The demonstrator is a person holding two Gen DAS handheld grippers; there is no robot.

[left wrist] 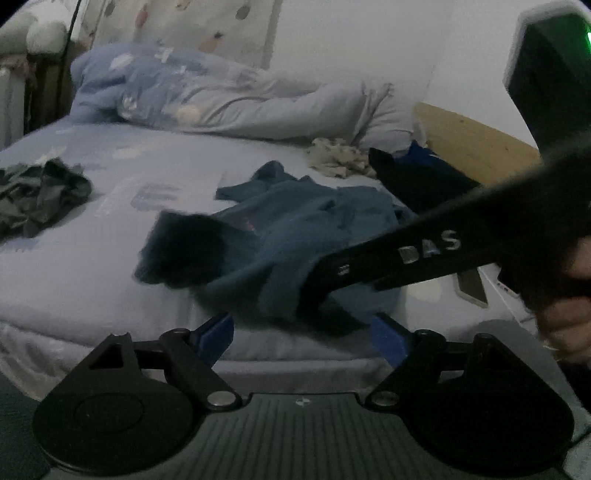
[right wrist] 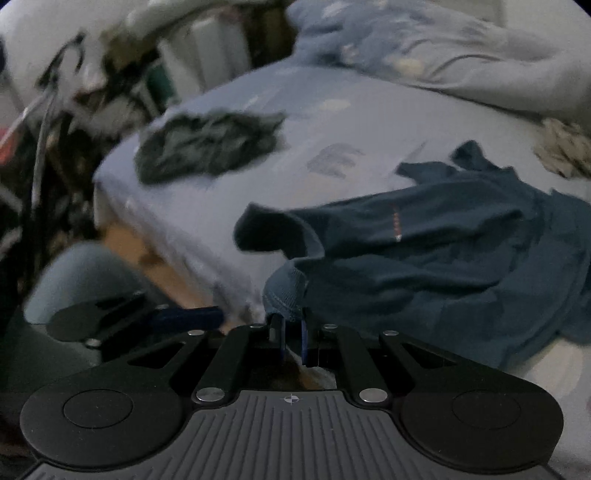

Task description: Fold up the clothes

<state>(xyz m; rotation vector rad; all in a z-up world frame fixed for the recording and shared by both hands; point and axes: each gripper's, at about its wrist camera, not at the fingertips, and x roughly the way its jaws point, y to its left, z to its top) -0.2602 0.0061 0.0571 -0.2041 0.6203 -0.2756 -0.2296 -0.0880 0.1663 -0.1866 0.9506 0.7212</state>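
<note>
Right gripper (right wrist: 293, 332) jaws clamped on blue shirt (right wrist: 443, 251) hem, left gripper (left wrist: 303, 332) jaws apart, black clothing (left wrist: 417, 177) only in left view.

Bed (left wrist: 92, 266) with pale blue printed sheet (right wrist: 207, 192). Rumpled duvet (left wrist: 221, 96), blue and grey, heaped along far side against wall. Patterned fabric panel (left wrist: 207, 26) above duvet. Wooden board (left wrist: 476, 144) at right, against white wall. Radiator (right wrist: 214, 55) beyond bed corner, blurred. Dark cluttered items (right wrist: 55, 122) left of bed, indistinct. Wood floor (right wrist: 147, 254) beside bed.
</note>
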